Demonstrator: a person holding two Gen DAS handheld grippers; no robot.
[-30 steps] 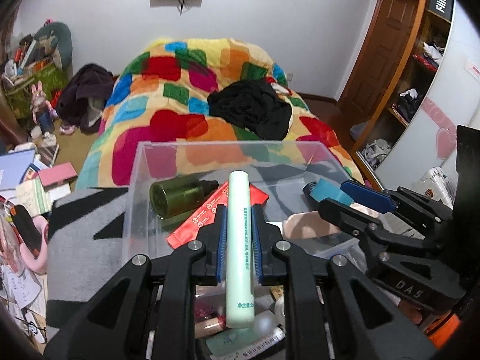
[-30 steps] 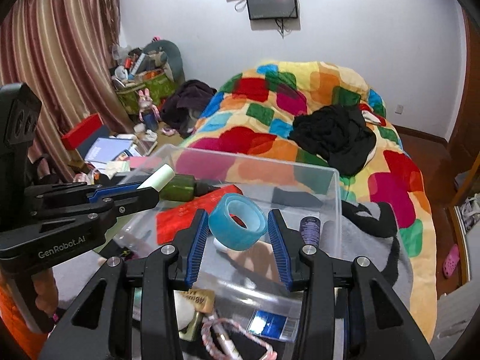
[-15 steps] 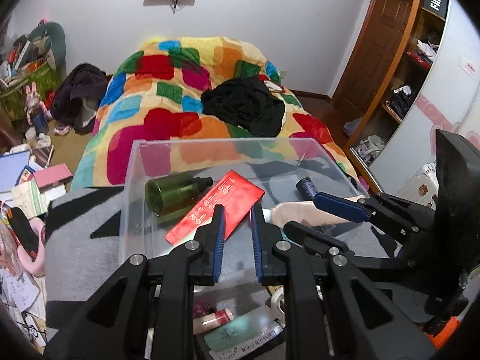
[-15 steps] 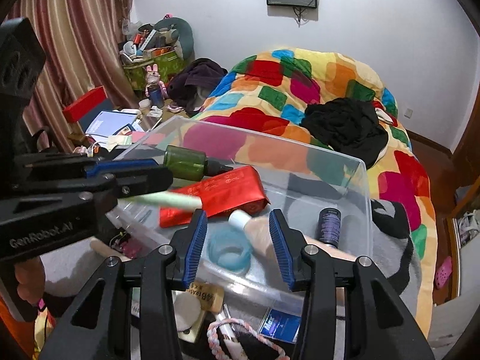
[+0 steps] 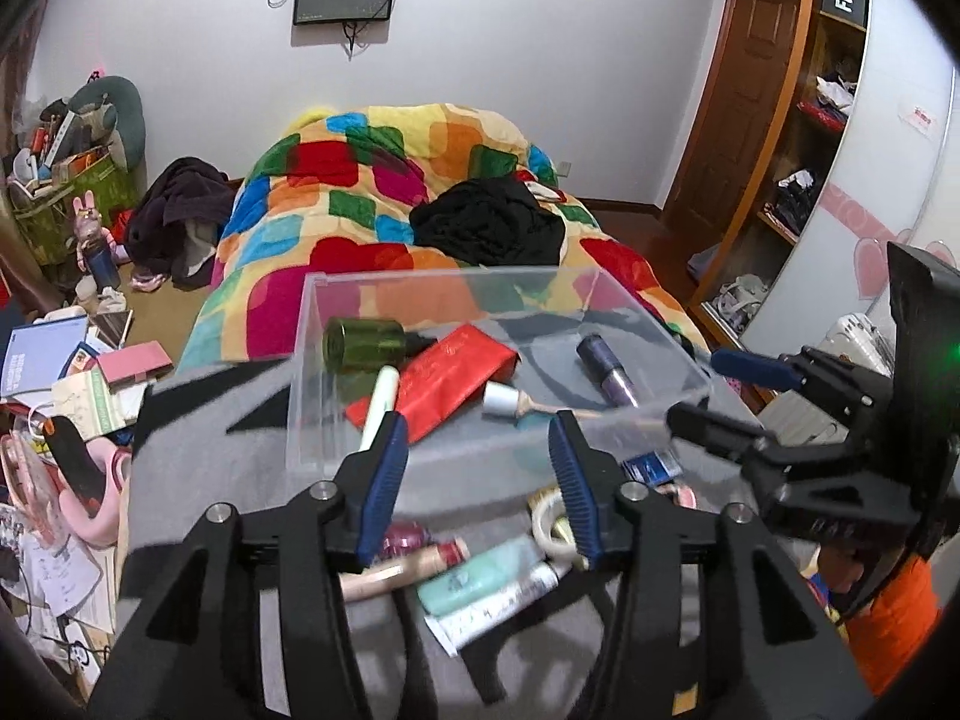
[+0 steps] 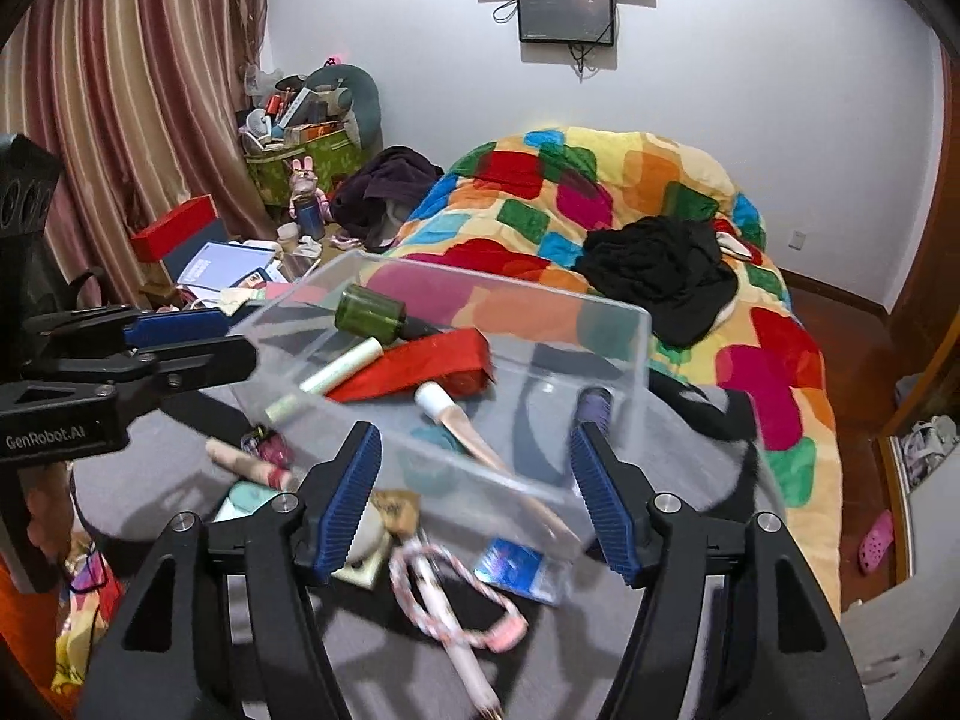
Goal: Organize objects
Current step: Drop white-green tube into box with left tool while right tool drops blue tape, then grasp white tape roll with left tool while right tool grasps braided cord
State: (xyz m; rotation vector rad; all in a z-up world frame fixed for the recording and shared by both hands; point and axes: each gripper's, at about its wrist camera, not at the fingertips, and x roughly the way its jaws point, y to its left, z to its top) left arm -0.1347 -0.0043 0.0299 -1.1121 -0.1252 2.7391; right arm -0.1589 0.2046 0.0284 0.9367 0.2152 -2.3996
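Now both my left gripper [image 5: 477,480] and right gripper [image 6: 474,501] gape empty before the clear bin [image 5: 447,294]; next, pinch the mint tube [image 5: 480,576] square across its middle.

**Bedroom, cluttered, evenly lit**

White walls; a dark wall-mounted screen [image 6: 566,12] hangs above the bed, cables dangling below it. Bed covered by a multicoloured patchwork blanket [image 5: 384,192], black clothing [image 5: 489,222] heaped on it. Striped pinkish curtains [image 6: 120,120] on the left. Wooden door [image 5: 726,102] and open wooden shelving [image 5: 804,138] on the right. Brown floor; books and papers [image 5: 42,354] strewn beside the bed.
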